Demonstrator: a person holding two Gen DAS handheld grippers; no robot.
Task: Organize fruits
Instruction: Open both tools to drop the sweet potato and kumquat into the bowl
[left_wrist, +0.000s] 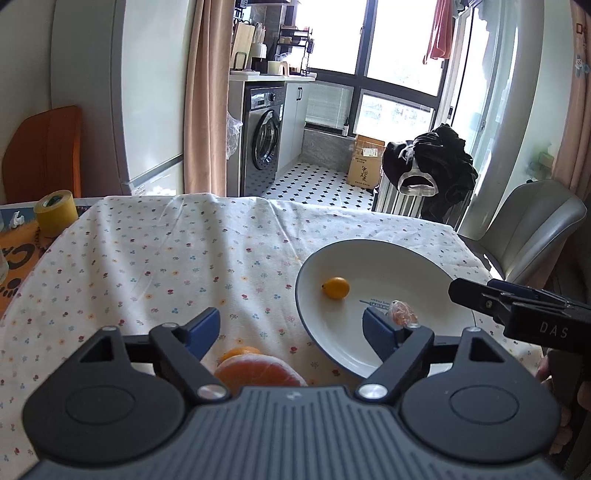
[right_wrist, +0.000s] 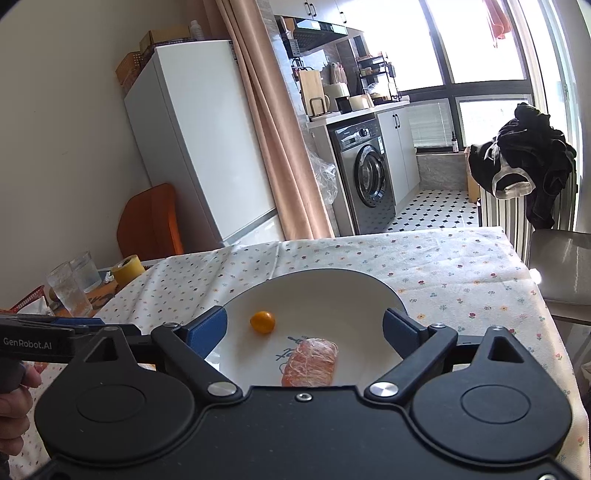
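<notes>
While both pairs of blue-padded fingers stand spread wide with nothing between them, the fruit lies partly on the flowered tablecloth (left_wrist: 155, 258) and partly in the white plate (left_wrist: 402, 258). Starting at the left in the left wrist view, a roll of yellow tape (left_wrist: 55, 212) stands well beyond and left of the left finger, near the table's far edge. The left gripper (left_wrist: 290, 330) hangs over the cloth: close below the gap between its fingers, toward the left finger (left_wrist: 203, 328), sits a peeled orange (left_wrist: 258, 373), with a second orange piece (left_wrist: 240, 352) just beyond and touching it. The right finger of this gripper overlaps the near rim of the plate. In the plate a small yellow-orange kumquat (left_wrist: 336, 287) rests ahead of that finger, and a plastic-wrapped orange segment (left_wrist: 402, 314) lies just at its tip. Farther right, the right gripper (right_wrist: 304, 326) shows as a dark beak over the plate's right rim. In its own view, its fingers straddle the plate, the kumquat nearer its left finger and the wrapped segment close below the gap, between the two fingers.
</notes>
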